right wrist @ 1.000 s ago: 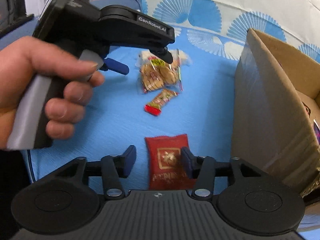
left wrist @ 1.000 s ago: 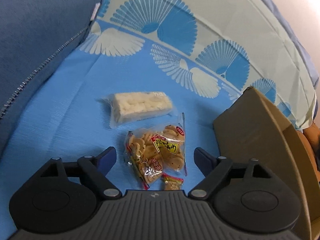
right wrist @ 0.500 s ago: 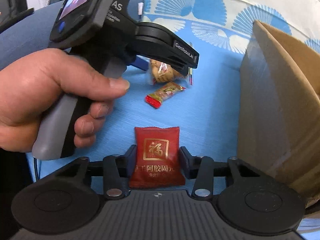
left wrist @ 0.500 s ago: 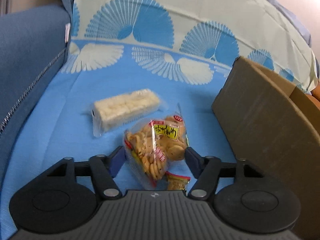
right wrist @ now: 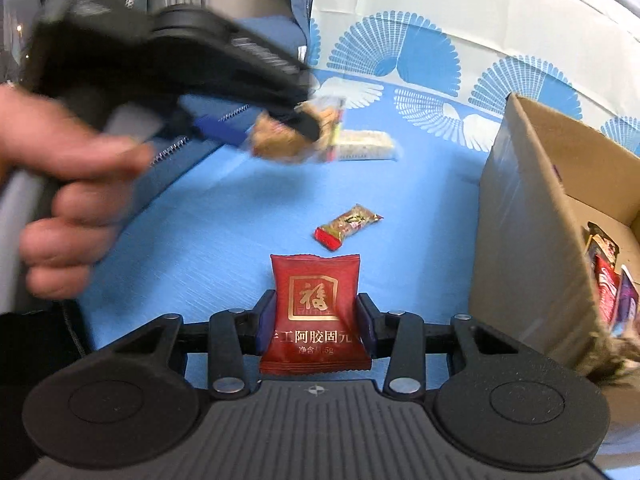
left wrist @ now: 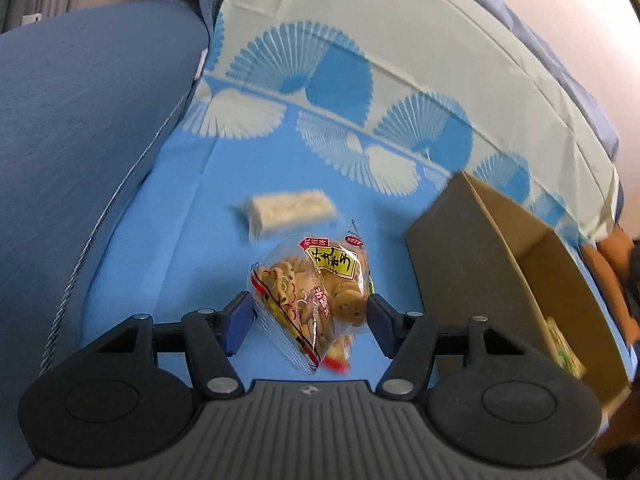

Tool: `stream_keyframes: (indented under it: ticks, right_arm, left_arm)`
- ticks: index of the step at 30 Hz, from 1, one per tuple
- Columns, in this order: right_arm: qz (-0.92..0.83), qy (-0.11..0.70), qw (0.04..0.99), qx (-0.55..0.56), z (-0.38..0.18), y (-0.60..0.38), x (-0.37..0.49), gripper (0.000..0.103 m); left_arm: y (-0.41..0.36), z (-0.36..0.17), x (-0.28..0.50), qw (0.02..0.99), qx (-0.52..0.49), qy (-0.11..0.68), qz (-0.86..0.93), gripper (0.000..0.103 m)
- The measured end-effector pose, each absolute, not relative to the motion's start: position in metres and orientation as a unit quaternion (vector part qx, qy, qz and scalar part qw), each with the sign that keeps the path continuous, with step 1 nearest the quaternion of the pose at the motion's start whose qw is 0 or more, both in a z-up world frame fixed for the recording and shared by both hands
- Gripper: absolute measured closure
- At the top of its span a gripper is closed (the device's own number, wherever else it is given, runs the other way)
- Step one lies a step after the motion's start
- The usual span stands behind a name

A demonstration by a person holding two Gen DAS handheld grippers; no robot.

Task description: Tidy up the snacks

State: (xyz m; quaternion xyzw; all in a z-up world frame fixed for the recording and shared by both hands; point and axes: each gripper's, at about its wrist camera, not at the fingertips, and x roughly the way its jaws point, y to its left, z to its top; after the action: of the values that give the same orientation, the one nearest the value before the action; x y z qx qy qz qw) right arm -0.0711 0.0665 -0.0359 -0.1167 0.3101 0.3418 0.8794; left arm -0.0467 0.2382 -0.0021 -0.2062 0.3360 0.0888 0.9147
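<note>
Left gripper [left wrist: 310, 316] clamps cookie bag [left wrist: 316, 292]; right gripper [right wrist: 316, 326] clamps red packet [right wrist: 316, 312]; cardboard box [right wrist: 532, 232] at frame right holds some snacks; wafer pack [left wrist: 292, 210] and small candy [right wrist: 348, 226] remain on blue cloth [right wrist: 224, 220].

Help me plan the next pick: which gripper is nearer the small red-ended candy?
Right. The right gripper, holding the red packet, is just short of the candy; the left gripper is raised farther back.

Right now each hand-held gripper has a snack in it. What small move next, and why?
Probably carry the left hand-held gripper with its cookie bag across to the open cardboard box. Its jaws have just been closing on the bag, which is already raised off the blue cloth, and the box already holds other snacks.
</note>
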Motion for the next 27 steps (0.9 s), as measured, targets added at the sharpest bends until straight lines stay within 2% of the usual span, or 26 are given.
stream_keyframes:
  ticks: [5, 10, 16, 18, 27]
  right_arm:
    - [0.350, 0.311, 0.878, -0.100, -0.008, 0.050, -0.088, 0.059]
    - [0.339, 0.330, 0.876, -0.093, -0.009, 0.034, -0.106, 0.059]
    - [0.328, 0.359, 0.870, -0.080, -0.039, 0.029, -0.101, 0.059]
    - [0.324, 0.365, 0.869, -0.083, -0.050, 0.029, -0.101, 0.059]
    - [0.329, 0.362, 0.866, -0.101, -0.061, 0.039, -0.098, 0.054]
  left_arm:
    - [0.220, -0.005, -0.054, 0.885, -0.127, 0.443, 0.073, 0.036]
    - [0.223, -0.022, -0.052, 0.847, -0.140, 0.508, 0.078, 0.033]
    - [0.221, -0.035, -0.050, 0.822, -0.155, 0.542, 0.080, 0.027]
    - [0.220, -0.036, -0.049, 0.822, -0.147, 0.543, 0.085, 0.021]
    - [0.220, -0.038, -0.049, 0.817, -0.151, 0.550, 0.086, 0.017]
